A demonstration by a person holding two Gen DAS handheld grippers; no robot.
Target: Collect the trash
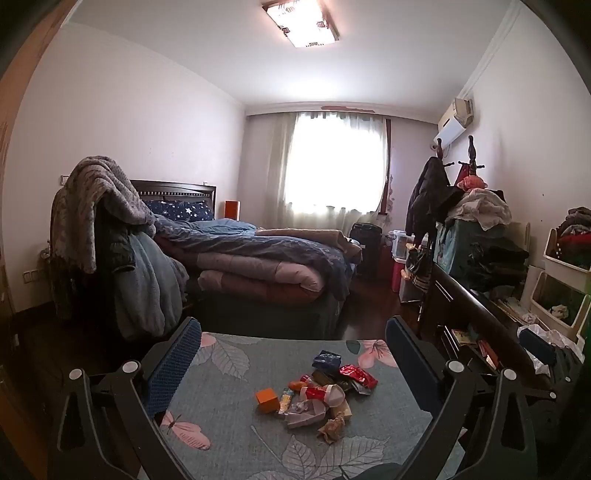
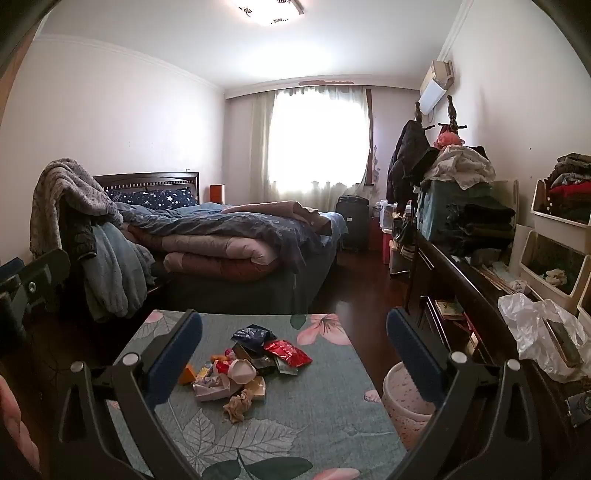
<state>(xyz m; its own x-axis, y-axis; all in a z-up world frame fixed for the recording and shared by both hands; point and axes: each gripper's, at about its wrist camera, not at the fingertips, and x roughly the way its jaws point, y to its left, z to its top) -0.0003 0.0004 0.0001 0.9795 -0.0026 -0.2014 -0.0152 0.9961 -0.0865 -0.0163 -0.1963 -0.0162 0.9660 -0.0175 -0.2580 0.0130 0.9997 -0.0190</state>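
On the far left a grey blanket [image 1: 99,199] hangs over a heap of clothes beside the bed [image 1: 258,258], which carries folded quilts and a star-print pillow [image 1: 184,210]. Behind the bed, a curtained window [image 1: 332,170] glows in the end wall, under a ceiling lamp [image 1: 301,22].

In front lies the tabletop [image 1: 229,417], covered in a grey-green cloth printed with leaves and pink flowers. The left gripper [image 1: 291,354] hovers over its near edge, fingers wide apart with nothing between them. The trash [image 1: 321,391] sits in a loose pile near the tabletop's middle: an orange box [image 1: 267,400], red and blue wrappers, crumpled paper.

The right gripper [image 2: 295,347] also has its fingers spread and empty. Just beside the tabletop's right edge stands a pale bin [image 2: 402,402] on the dark wood floor [image 2: 354,291]. Along the right wall run a dark cabinet [image 2: 461,288] piled with clothes, a coat rack [image 2: 417,155], white storage bins [image 2: 554,243], a plastic bag [image 2: 535,332] and an air conditioner [image 2: 436,85].
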